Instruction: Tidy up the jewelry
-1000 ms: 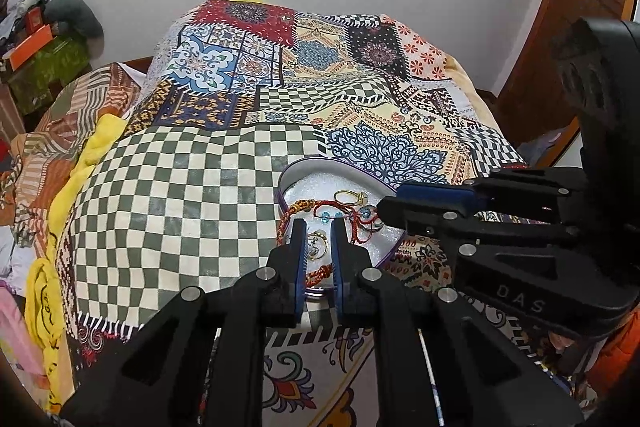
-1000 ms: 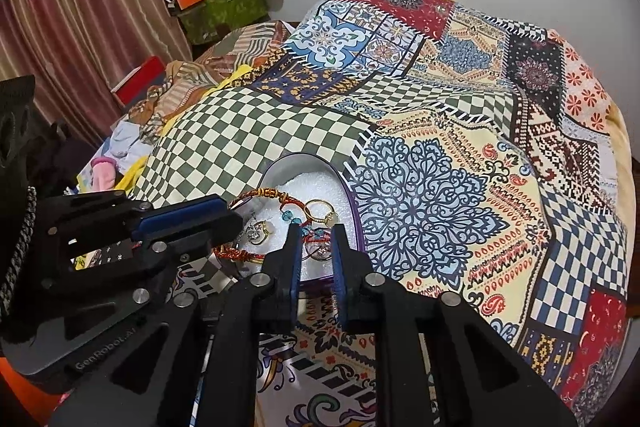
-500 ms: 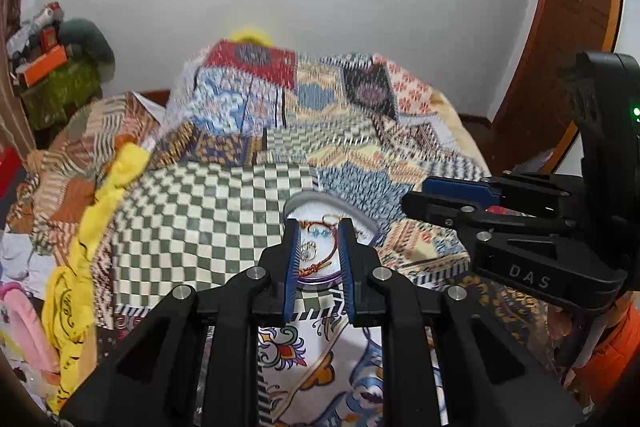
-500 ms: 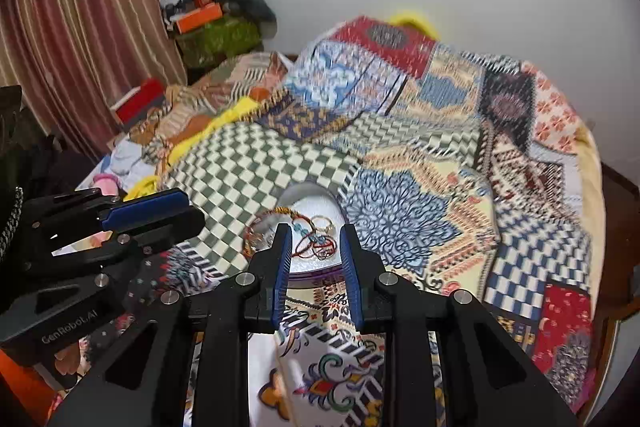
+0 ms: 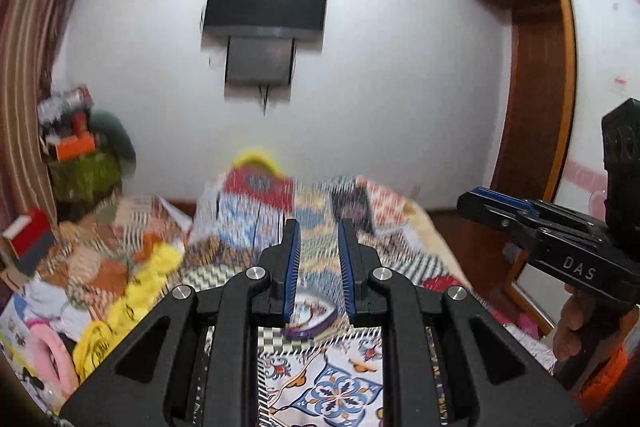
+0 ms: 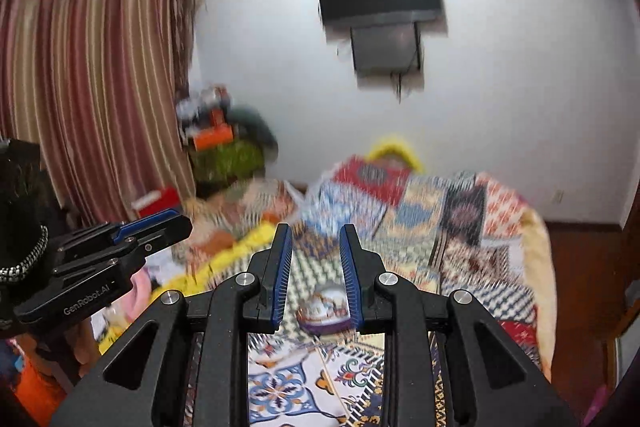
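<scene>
Both grippers, left (image 5: 318,267) and right (image 6: 314,267), have risen from the jewelry tray (image 5: 308,319).

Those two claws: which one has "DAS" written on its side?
The right claw, seen at the left camera's right edge. The left claw reads "GenRobot.AI" instead.

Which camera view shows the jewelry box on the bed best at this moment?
The right wrist view: the jewelry box lies between that gripper's open fingers, with its white inside and some colored pieces visible, though blurred. In the left wrist view the box is lower and flatter, partly behind a finger.
</scene>
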The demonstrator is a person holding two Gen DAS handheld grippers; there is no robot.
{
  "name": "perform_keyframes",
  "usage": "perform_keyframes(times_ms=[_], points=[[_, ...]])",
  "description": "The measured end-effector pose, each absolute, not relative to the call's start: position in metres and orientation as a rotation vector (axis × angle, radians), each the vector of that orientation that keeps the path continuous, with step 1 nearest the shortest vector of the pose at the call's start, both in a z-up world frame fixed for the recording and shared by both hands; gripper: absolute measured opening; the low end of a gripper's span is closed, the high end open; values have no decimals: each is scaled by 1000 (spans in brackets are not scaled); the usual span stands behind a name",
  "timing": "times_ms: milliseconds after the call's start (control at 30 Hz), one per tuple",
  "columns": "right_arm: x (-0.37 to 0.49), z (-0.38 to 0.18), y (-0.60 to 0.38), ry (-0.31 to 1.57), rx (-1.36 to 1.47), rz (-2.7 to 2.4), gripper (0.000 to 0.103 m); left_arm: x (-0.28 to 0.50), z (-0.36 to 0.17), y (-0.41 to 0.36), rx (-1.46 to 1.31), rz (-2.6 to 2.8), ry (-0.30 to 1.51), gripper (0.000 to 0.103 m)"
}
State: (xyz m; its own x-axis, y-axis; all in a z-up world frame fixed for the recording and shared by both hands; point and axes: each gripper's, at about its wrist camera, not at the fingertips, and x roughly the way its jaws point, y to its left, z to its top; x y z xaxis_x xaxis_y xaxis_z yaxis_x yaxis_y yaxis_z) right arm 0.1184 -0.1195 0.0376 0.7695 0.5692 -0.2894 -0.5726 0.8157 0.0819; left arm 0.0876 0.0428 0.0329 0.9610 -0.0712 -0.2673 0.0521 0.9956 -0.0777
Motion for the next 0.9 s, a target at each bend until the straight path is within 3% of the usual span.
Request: perform_keyframes(times_ms=[67, 133, 200, 267, 333, 600, 900], points=[[95, 47, -123, 249, -10, 609, 22, 67, 41, 37, -51, -61, 217, 47], [77, 52, -124, 208, -21, 599, 22, 47, 46, 32, -36, -41, 155, 62], [60, 55, -126, 163, -25, 571, 23, 29, 49, 29, -30, -18, 107, 69], [51, 55, -127, 138, -23, 545, 40, 20, 49, 28, -34, -2, 91, 84], [47, 52, -129, 122, -3, 522, 74, 12, 48, 29, -50, 15, 79, 93], [36, 49, -123, 65, -39, 398, 99, 5, 40, 34, -53, 60, 103, 98], [34, 47, -121, 84, -55, 421, 99, -2, 38, 29, -47, 67, 108, 98]])
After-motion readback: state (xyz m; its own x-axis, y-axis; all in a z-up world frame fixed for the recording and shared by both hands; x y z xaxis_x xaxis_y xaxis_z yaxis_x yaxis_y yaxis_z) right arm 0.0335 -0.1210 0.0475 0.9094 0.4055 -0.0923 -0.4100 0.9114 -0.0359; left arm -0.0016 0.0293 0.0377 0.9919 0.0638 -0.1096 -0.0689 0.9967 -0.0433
